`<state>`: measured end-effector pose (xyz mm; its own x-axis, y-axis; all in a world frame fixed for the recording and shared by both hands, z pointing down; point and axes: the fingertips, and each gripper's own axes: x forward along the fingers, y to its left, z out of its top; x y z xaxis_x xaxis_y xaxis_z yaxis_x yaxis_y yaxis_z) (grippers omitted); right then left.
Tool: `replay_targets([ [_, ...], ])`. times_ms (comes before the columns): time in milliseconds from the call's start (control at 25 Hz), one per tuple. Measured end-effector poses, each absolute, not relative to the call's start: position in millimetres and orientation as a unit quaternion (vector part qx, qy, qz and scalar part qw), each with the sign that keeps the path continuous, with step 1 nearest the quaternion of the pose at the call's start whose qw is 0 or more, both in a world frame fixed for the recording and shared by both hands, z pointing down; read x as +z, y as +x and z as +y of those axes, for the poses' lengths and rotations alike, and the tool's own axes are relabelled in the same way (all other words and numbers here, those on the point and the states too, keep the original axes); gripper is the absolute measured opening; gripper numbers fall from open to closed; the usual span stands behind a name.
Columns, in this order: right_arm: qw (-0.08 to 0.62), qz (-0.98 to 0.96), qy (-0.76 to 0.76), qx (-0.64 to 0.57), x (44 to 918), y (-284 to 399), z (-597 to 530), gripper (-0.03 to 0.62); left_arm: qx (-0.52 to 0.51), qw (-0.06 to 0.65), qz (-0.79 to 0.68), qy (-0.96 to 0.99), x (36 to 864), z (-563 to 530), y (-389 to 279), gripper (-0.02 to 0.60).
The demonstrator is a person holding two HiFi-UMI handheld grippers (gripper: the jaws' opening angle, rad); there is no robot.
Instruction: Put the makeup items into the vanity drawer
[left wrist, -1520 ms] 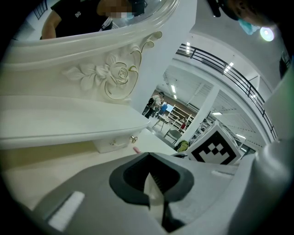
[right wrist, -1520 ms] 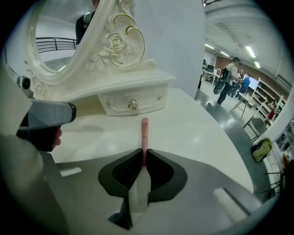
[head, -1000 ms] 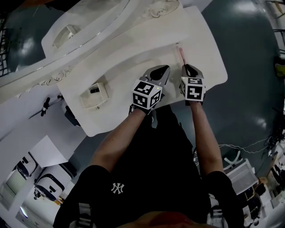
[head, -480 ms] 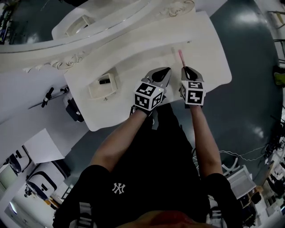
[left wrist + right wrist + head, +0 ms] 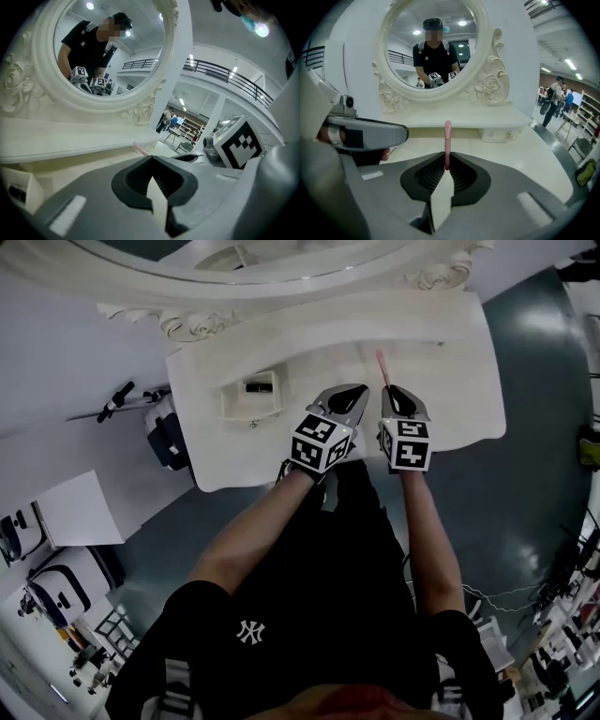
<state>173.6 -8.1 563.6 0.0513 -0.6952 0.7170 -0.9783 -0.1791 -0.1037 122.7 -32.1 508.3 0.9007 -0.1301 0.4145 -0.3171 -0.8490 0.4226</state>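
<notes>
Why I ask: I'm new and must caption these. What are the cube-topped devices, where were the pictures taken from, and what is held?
No robot here: a person holds a hand-operated gripper in each hand; the marker cubes belong to them. One picture comes from a head camera looking down; the other two come from cameras riding on each gripper. Below is a white vanity table with a mirror and a small white box. The right gripper has its fingers closed on a thin pink makeup stick; the left gripper is shut and empty.
</notes>
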Motion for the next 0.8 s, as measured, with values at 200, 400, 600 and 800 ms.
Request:
replay_targets([
  [200, 0.219, -0.654, 0.657, 0.305, 551, 119, -32, 0.060, 0.177, 0.243, -0.164, 0.940, 499, -50, 79, 0.000],
  [400, 0.227, -0.687, 0.627, 0.288, 542, 75, -49, 0.060, 0.168, 0.247, -0.201, 0.933, 496, -63, 39, 0.000],
  [600, 0.231, -0.721, 0.594, 0.272, 538, 35, -63, 0.060, 0.157, 0.249, -0.237, 0.926, 493, -72, 4, 0.000],
  [800, 0.244, -0.754, 0.556, 0.251, 538, -6, -78, 0.060, 0.150, 0.253, -0.275, 0.915, 494, -82, -35, 0.000],
])
